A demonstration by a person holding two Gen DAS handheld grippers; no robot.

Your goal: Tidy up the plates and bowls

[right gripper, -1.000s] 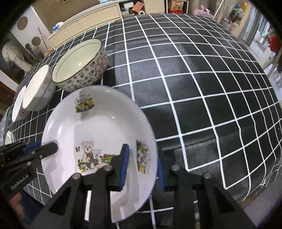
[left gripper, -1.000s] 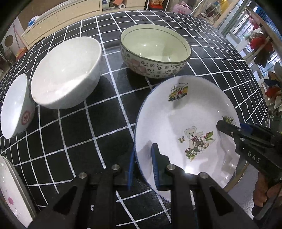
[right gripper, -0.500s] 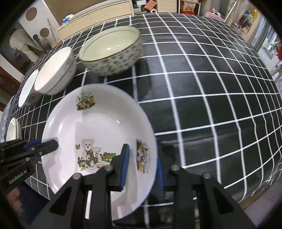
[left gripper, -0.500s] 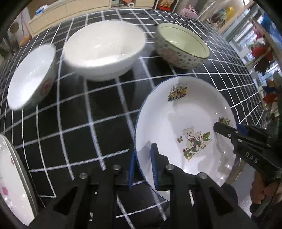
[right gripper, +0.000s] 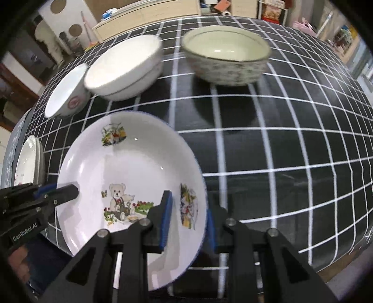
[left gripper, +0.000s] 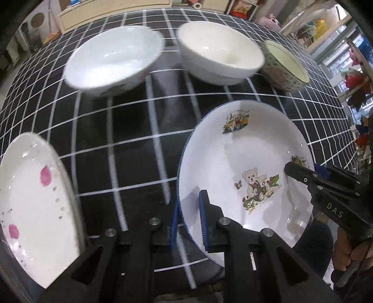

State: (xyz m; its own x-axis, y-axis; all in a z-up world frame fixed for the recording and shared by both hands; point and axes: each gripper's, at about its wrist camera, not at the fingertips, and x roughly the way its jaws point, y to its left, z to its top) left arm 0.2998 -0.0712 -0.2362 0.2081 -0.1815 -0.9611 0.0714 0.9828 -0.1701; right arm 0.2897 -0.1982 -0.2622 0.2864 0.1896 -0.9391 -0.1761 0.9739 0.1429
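Observation:
A white teddy-bear plate with a blue rim is held off the table by both grippers. My left gripper is shut on its left rim. My right gripper is shut on its right rim; it also shows in the left wrist view. The same plate shows in the right wrist view. A white plate with pink spots lies at the left. Three bowls stand behind: a small white one, a larger white one and a floral one.
The table has a black cloth with a white grid. Its near edge runs just under the held plate. A low wooden cabinet and cluttered shelves stand beyond the far side of the table.
Both grippers have carried the teddy-bear plate leftward along the table. The bowls have slid right in view and the pink-spotted plate has come into view at the left.

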